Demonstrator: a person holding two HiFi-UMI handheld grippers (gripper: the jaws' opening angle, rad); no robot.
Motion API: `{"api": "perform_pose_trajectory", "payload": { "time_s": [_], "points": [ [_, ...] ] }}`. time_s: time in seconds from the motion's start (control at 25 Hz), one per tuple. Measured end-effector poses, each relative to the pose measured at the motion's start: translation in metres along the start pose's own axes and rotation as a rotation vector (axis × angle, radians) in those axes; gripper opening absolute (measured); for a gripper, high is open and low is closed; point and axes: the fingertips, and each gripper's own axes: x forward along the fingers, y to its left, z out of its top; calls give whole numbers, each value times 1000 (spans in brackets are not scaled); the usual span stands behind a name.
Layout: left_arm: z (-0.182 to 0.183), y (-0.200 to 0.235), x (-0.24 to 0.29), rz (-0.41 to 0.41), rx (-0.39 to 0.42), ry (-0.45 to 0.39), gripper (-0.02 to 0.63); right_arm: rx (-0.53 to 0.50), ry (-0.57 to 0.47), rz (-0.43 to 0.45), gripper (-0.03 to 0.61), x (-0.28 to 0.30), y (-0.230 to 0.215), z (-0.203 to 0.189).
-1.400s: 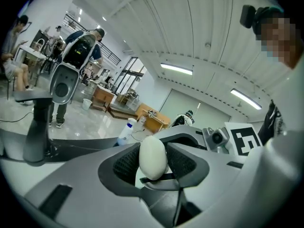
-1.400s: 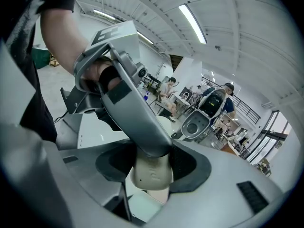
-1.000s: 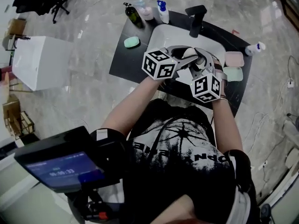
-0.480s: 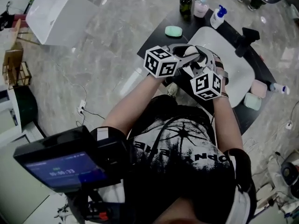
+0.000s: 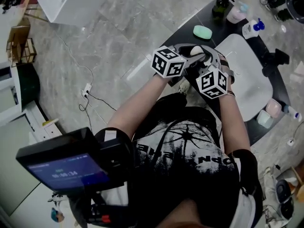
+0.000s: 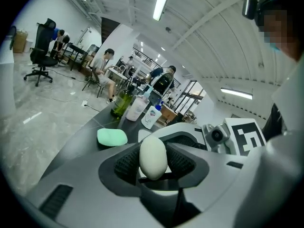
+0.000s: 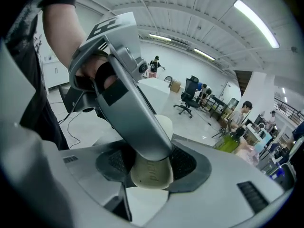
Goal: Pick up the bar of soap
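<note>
Swinging toward the upper right of my head view since a second ago, the sink counter [image 5: 213, 23] is drifting off while my left gripper [image 6: 153, 151] and right gripper [image 7: 152, 165] are both clamping the cream bar of soap [image 5: 195, 51] just beyond my chest, so the pickup is looking done and next I'm needing steady, even pressure.

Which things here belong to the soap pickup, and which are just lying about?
In the job: cream oval bar of soap, gripped by both the left gripper and the right gripper.

Lying about: mint-green soap bar, dark green bottle, pink bottle, white bottle with blue pump, white sink basin, black tap.
</note>
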Motion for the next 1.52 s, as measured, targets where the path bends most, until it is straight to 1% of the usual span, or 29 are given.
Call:
{"api": "perform_pose_trajectory", "payload": {
  "time_s": [0.16,0.52,0.64,0.8,1.0,1.08,1.16,1.36,1.52],
  "points": [
    [-14,22,4,23,-23,29,173,-3,27,50,213,23,7,-9],
    [-29,56,17,30,-57,54,173,6,78,100,213,58,9,-27],
    [-34,63,22,35,-49,66,173,11,93,118,213,66,11,-34],
    [-33,66,22,33,-37,71,173,19,90,127,213,71,10,-33],
    [-37,66,21,39,1,112,178,17,102,138,213,74,13,-33],
    [-40,68,21,57,27,135,194,27,109,150,215,75,15,-34],
    [-41,72,19,81,44,147,231,33,115,153,224,76,15,-35],
    [-38,86,11,144,76,138,310,37,117,128,245,75,11,-36],
    [-28,93,1,199,82,94,310,39,115,116,245,70,11,-36]
  ]
}}
